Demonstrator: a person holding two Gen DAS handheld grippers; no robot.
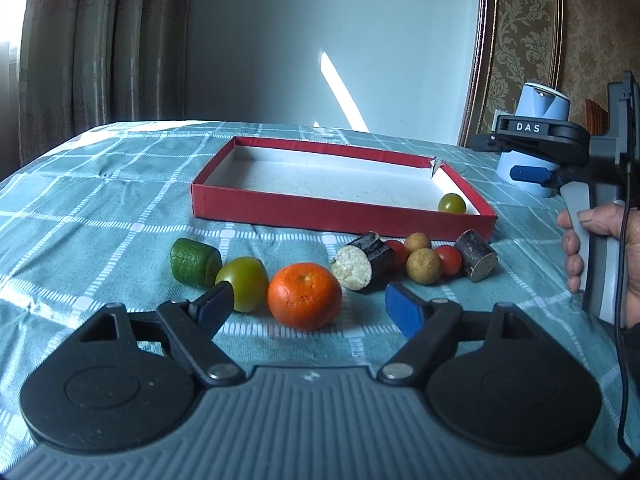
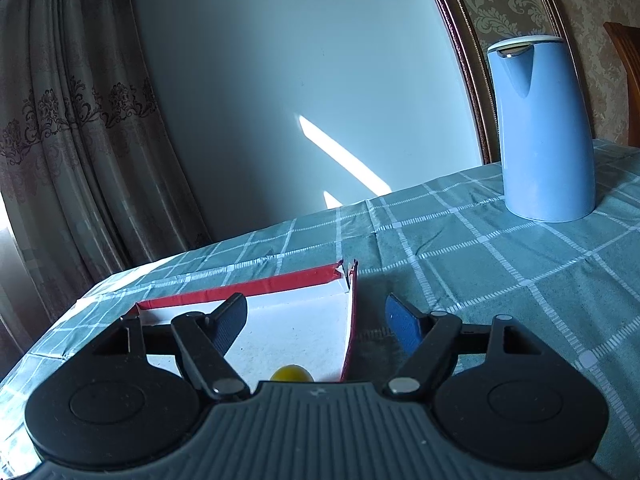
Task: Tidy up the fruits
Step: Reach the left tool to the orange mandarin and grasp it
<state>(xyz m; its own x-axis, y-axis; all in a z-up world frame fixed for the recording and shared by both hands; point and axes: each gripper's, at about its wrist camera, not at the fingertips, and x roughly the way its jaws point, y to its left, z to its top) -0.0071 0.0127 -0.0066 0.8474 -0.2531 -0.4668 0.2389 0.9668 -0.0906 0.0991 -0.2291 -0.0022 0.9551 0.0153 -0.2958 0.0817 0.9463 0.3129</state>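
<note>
My left tongs (image 1: 308, 300) gape empty before the orange (image 1: 304, 295); my right tongs (image 2: 316, 320) gape over the red box (image 2: 256, 286), green tomato (image 2: 291, 373) low-centre.

Both tongs (image 1: 308, 304) (image 2: 316, 320) spread, empty

Your left gripper (image 1: 308, 300): grey ribbed body, two black rounded side discs, black linkage arms w/ silver rivets, dark pad on one finger, blue pad (image 1: 402, 310) on the other. Right gripper (image 2: 314, 320): same build, same blue pad. Seen from the side, it's got a black band marked "DAS" in white, pale grey handle, thin black cable down the back. Your right hand (image 1: 600, 256): bare skin.
</note>
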